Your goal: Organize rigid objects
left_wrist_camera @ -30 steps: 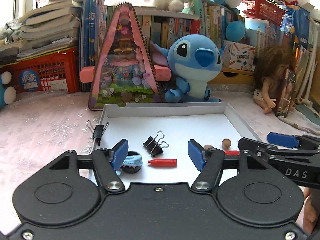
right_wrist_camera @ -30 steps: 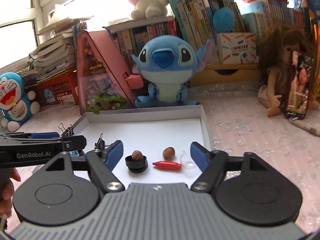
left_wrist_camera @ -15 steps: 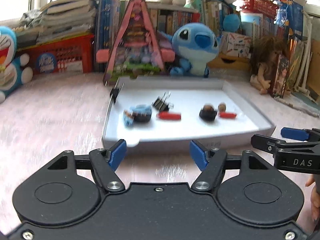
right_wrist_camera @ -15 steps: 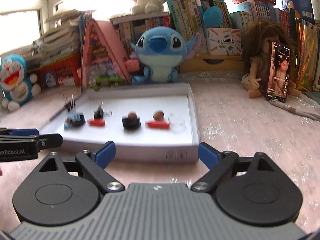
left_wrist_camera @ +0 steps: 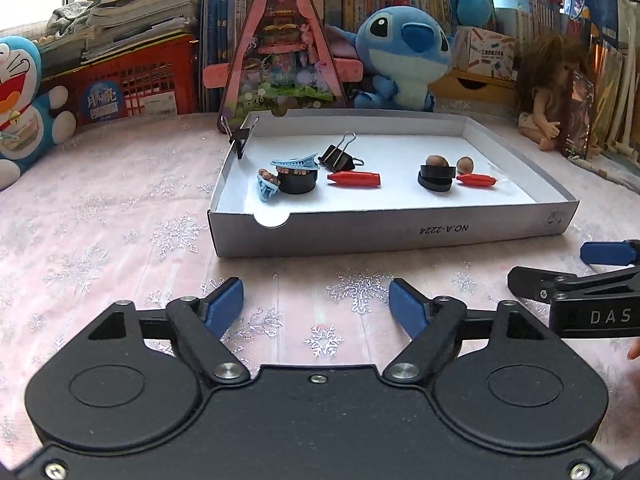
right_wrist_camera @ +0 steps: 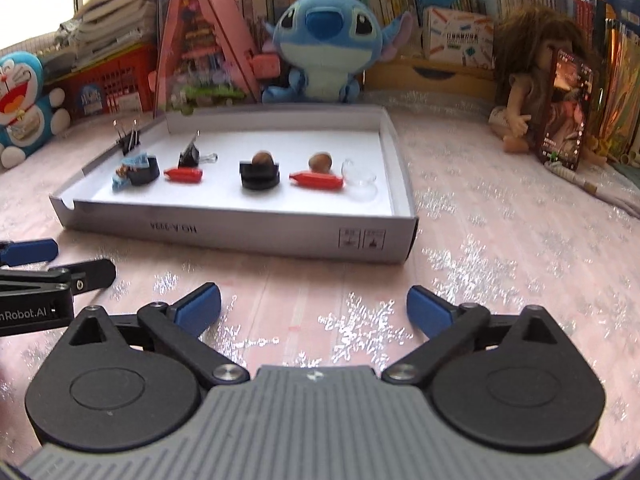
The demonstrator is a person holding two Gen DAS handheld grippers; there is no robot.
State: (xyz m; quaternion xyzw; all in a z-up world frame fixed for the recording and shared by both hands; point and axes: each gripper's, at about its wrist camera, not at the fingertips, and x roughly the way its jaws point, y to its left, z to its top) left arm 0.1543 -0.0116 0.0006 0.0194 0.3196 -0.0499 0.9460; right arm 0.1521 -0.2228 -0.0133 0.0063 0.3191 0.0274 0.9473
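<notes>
A pink cloth with silver snowflakes (left_wrist_camera: 100, 216) covers the table, backed by crammed bookshelves (left_wrist_camera: 360, 4), a red basket (left_wrist_camera: 132, 84) and a blue plush (left_wrist_camera: 404, 56). In the left wrist view, the white tray (left_wrist_camera: 400, 232) sits at twelve o'clock holding binder clips, red pieces, black caps and nuts; the left gripper (left_wrist_camera: 316, 304) hangs short of it, jaws opening with nothing between them. In the right wrist view, the tray (right_wrist_camera: 248, 236) lies toward eleven o'clock, a doll (right_wrist_camera: 532, 92) at two o'clock, and the right gripper (right_wrist_camera: 314, 312) is likewise opening, empty, over bare cloth.
</notes>
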